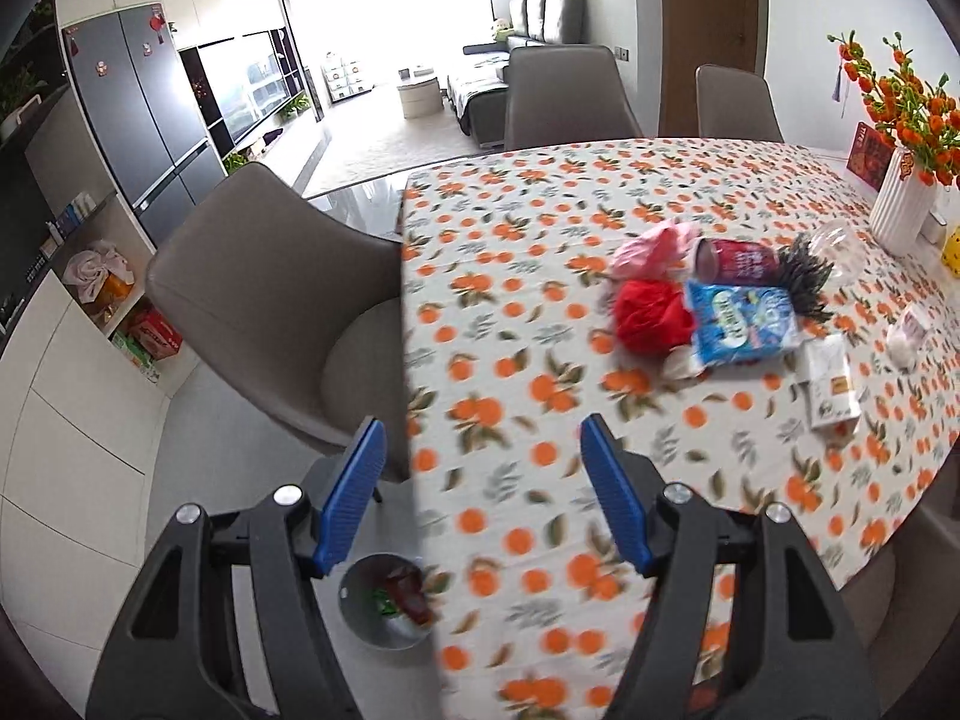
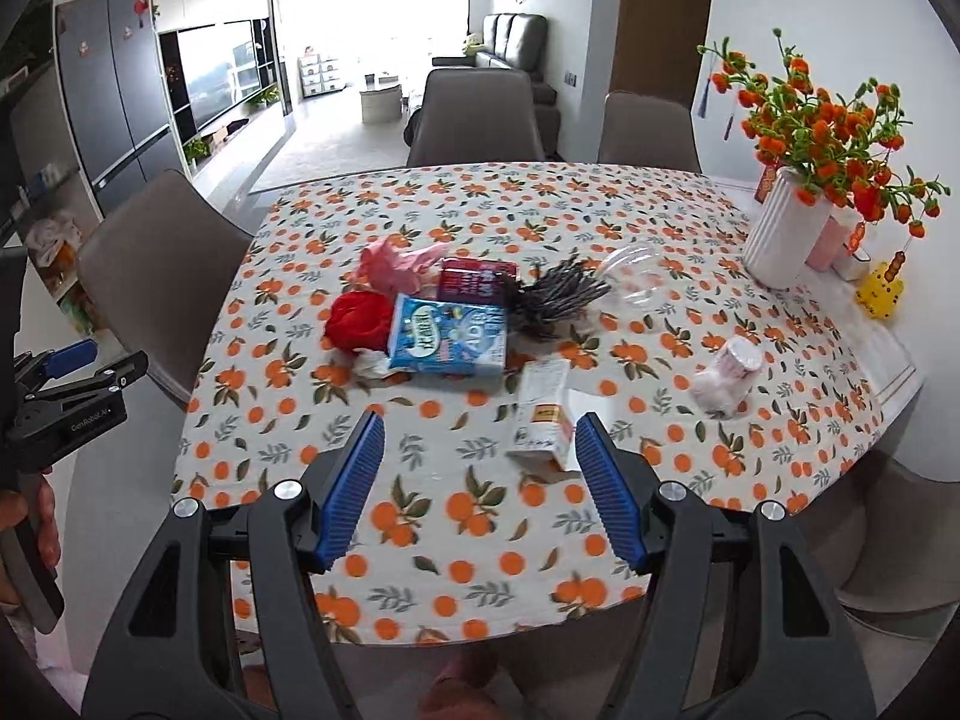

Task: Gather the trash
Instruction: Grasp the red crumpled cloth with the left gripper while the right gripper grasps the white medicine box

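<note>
Both sets of jaws stand spread wide with nothing between the blue pads. The right gripper (image 2: 477, 480) hovers over the near edge of the table (image 2: 540, 192), and the white carton (image 2: 543, 414) lies just ahead of it, right of centre in the right wrist view, its near end almost level with the right fingertip. Its long axis runs away from the jaws, roughly in line with the fingers, so a grasp across its narrow width looks the natural one. An orange label sits on it, but the print is too blurred to read.

The left gripper (image 1: 483, 480) hangs over the table's left edge, above a small grey bin (image 1: 384, 603) on the floor, low in the left wrist view, with some wrappers already inside. From there the carton (image 1: 831, 384) lies well off to the right, so the right gripper is clearly the nearer.

Further back, centre of frame, the rest of the trash is clustered: a blue packet (image 2: 447, 336) with white lettering I cannot make out, a red can (image 2: 477, 279), a red wad (image 2: 360, 315), a pink bag (image 2: 393, 267), a dark spiky bundle (image 2: 561, 300) and a clear plastic cup (image 2: 636, 276). A crumpled white-pink piece (image 2: 726, 378) lies apart at the right. The left gripper's side reads "GenRobot.AI"
</note>
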A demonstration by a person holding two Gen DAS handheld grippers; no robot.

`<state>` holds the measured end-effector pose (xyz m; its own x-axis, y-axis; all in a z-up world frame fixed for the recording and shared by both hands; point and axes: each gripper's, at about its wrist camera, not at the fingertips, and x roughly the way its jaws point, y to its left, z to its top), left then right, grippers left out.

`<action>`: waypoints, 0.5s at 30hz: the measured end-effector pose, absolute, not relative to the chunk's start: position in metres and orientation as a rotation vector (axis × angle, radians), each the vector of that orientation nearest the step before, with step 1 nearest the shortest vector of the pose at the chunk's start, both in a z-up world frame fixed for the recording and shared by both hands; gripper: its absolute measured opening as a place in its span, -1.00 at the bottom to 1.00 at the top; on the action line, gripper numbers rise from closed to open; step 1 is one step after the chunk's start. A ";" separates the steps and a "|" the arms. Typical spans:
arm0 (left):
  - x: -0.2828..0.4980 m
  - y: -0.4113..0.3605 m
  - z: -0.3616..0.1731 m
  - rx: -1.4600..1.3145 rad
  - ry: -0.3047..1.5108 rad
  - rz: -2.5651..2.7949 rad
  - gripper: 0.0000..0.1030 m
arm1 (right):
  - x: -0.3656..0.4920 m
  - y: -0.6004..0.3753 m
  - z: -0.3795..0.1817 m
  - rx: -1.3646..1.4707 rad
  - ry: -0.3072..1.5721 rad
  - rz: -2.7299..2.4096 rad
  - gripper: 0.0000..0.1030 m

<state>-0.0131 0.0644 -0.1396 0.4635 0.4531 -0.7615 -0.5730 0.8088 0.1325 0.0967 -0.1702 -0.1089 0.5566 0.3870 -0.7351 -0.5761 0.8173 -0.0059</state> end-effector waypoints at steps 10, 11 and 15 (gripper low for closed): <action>0.075 0.041 -0.164 -0.121 0.947 0.588 0.32 | 0.158 -0.181 -0.145 -0.260 0.866 0.597 0.24; 0.082 0.043 -0.168 -0.118 0.951 0.583 0.32 | 0.163 -0.179 -0.150 -0.264 0.872 0.595 0.24; 0.113 0.054 -0.187 -0.108 0.972 0.568 0.32 | 0.187 -0.164 -0.177 -0.275 0.911 0.575 0.24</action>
